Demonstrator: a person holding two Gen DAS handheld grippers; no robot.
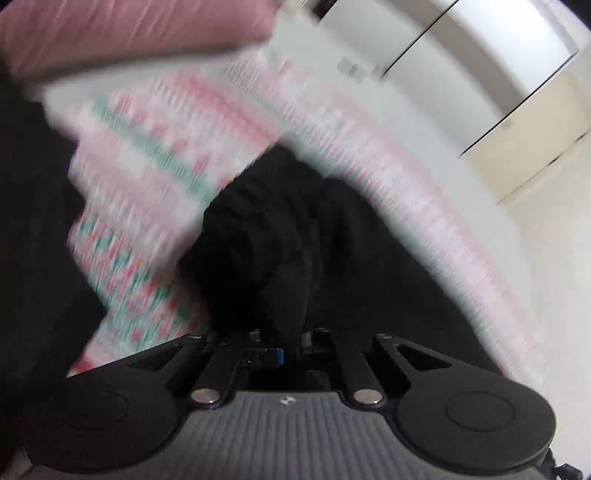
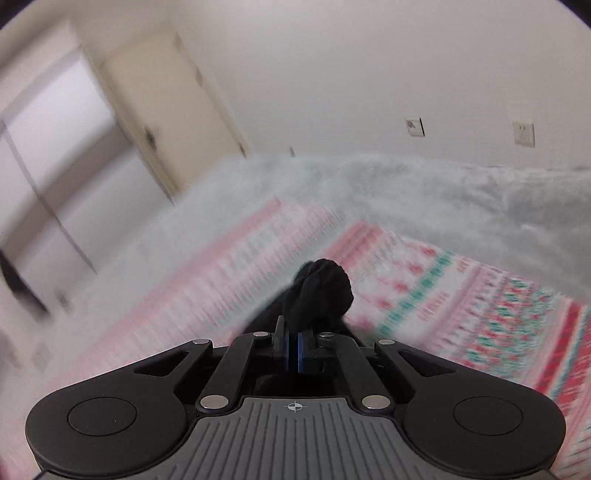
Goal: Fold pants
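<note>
Pinching a bunch of the black pants (image 2: pixel 325 291) tight with the right gripper (image 2: pixel 293 350), fingers squeezed together on the cloth. Holding the same black pants (image 1: pixel 273 236) with the left gripper (image 1: pixel 280 343) too, fingers closed on the dark folds. Hanging the pants just above the pink, white and green patterned blanket (image 2: pixel 461 295). Showing a fluffy grey cover (image 2: pixel 461 192) behind, and a pink pillow (image 1: pixel 129 33) up top. Looking very blurry all around.

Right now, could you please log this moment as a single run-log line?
left gripper: shut on black pants | right gripper: shut on black pants | surface: patterned blanket | frames: motion-blurred
</note>
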